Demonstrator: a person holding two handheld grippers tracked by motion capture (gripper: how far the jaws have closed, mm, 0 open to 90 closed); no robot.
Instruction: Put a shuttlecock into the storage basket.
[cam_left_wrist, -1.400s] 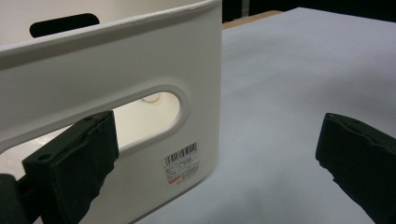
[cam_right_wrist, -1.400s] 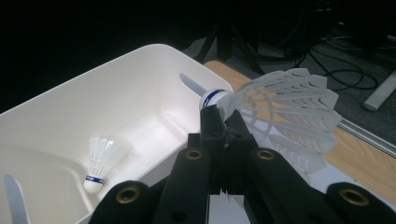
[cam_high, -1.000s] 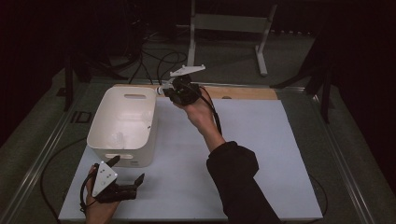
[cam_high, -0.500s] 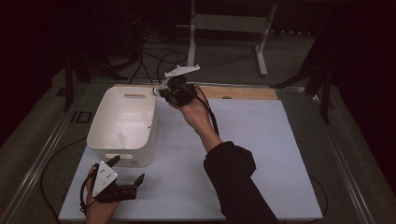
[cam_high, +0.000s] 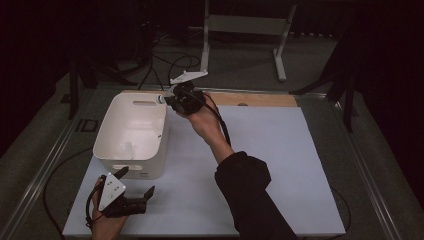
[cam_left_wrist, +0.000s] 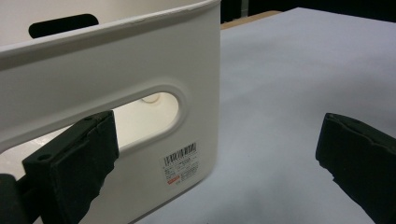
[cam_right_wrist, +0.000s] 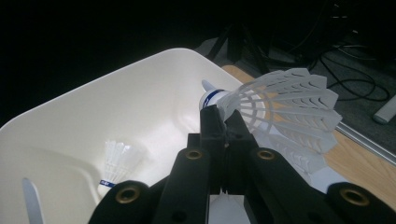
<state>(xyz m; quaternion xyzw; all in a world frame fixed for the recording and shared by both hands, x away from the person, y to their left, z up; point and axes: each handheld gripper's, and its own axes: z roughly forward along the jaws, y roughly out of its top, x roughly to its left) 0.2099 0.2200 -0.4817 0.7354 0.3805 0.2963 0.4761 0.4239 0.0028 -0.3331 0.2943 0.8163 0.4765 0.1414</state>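
Note:
A white plastic bin (cam_high: 150, 131) stands on the left of the table. Over its far right corner my right gripper (cam_high: 167, 98) is shut on a white feather shuttlecock (cam_right_wrist: 285, 109), pinched at the skirt near the cork, cork end toward the bin (cam_right_wrist: 140, 93). A second shuttlecock (cam_right_wrist: 116, 163) lies on the bin's floor, faint in the high view (cam_high: 127, 147). My left gripper (cam_high: 136, 182) is low at the bin's near wall. In the left gripper view this gripper (cam_left_wrist: 219, 144) is open and holds nothing, its left jaw by the bin's handle slot (cam_left_wrist: 149, 105).
A white sheet (cam_high: 270, 155) covers the table, with a wooden strip (cam_high: 265, 100) along its far edge. A barcode label (cam_left_wrist: 182, 164) is on the bin's near wall. Behind the table are a metal stand (cam_high: 245, 25) and floor cables (cam_high: 165, 60).
My right gripper has carried the shuttlecock a little to the left, toward the bin's far corner. The left gripper has stayed where it was.

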